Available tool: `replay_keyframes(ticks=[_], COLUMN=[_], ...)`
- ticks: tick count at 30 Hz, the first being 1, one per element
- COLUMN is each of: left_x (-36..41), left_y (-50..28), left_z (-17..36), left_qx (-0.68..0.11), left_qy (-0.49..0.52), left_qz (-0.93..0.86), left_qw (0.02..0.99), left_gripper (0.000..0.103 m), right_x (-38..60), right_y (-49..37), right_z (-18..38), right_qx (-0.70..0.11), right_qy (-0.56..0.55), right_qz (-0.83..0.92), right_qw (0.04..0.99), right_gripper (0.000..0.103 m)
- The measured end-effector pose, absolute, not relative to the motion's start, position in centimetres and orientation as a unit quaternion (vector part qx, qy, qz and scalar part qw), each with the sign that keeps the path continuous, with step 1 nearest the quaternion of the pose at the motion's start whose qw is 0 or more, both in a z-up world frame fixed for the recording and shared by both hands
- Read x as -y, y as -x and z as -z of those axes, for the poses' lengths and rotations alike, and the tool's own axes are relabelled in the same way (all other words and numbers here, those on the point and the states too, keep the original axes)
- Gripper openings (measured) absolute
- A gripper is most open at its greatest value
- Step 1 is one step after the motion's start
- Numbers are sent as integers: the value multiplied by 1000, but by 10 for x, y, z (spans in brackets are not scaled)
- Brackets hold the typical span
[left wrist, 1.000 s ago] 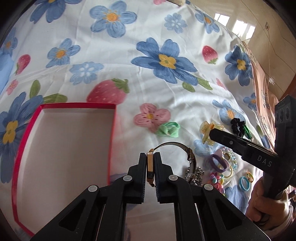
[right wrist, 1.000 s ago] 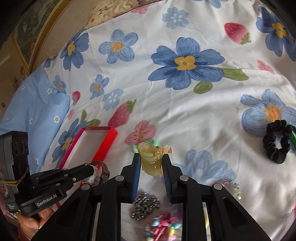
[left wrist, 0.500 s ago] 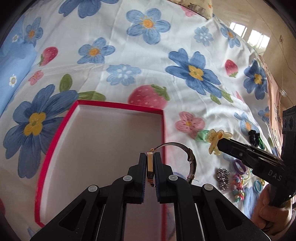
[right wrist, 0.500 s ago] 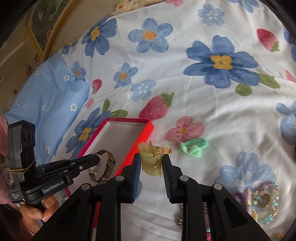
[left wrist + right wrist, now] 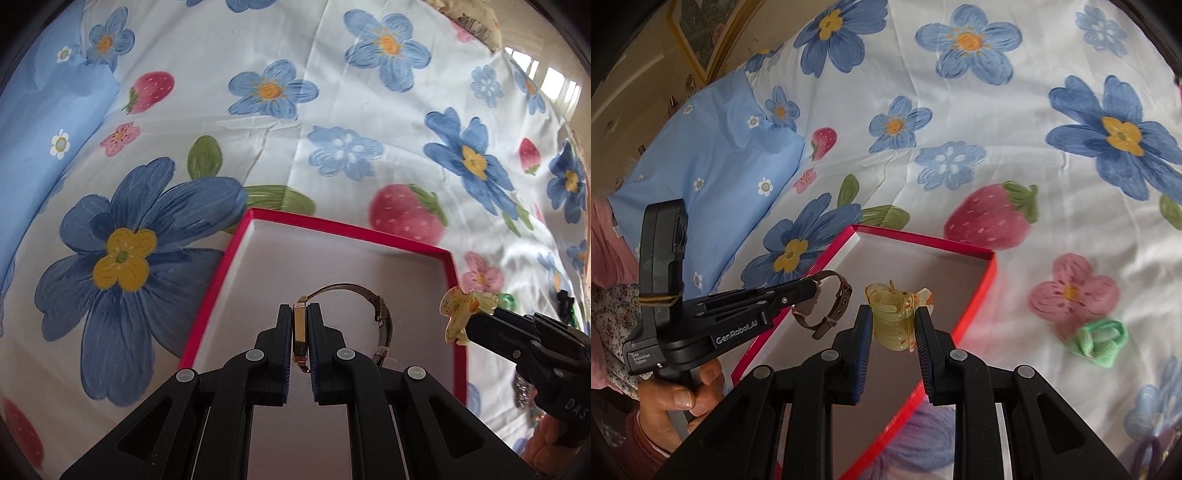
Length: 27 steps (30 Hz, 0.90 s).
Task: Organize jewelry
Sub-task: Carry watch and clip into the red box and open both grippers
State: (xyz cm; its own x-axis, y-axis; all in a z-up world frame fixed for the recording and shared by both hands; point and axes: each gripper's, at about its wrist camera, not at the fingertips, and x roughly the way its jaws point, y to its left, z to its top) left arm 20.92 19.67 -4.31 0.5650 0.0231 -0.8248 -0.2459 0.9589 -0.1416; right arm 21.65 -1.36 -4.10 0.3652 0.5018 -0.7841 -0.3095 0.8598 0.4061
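I am counting one wristwatch point(image 5: 301, 334), one yellow claw clip point(image 5: 897, 319) and one red box point(image 5: 343, 229). My left gripper point(image 5: 300, 338) is clamping the watch over the box; my right gripper point(image 5: 893, 328) is pinching the clip, seemingly above its right edge.

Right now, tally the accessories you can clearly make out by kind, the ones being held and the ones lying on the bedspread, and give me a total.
Watches: 1, the wristwatch clamped in the left gripper.
Hair claw clips: 1, the yellow claw clip held in the right gripper.
Hair ties: 1, the green hair tie on the bedspread.
Total: 3. Other pieces at the frame edges are too cut off to count.
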Motion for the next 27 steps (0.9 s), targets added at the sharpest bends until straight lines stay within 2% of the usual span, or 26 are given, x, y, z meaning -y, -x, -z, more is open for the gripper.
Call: replay_keyframes(ticks=[14,25,27], left_x=[-214,-207,-206], left_y=[-256,-254,-254], left_z=[90,89,88], left_qx=[-491,-494,-494], left_qy=[124,103,101], left_qz=[-95,-104,-104], left_qw=[857,857,857], left_gripper=[8,10,13], right_x=[-21,-21,-21], right_y=[-242,-242,-242], right_z=[85,91,91], right_qx=[-543,-546,-546], right_qy=[-36,-30,-30], right_qz=[-244,-244,-246], right_qw=[802,800,800], right_gripper=[23,26,26])
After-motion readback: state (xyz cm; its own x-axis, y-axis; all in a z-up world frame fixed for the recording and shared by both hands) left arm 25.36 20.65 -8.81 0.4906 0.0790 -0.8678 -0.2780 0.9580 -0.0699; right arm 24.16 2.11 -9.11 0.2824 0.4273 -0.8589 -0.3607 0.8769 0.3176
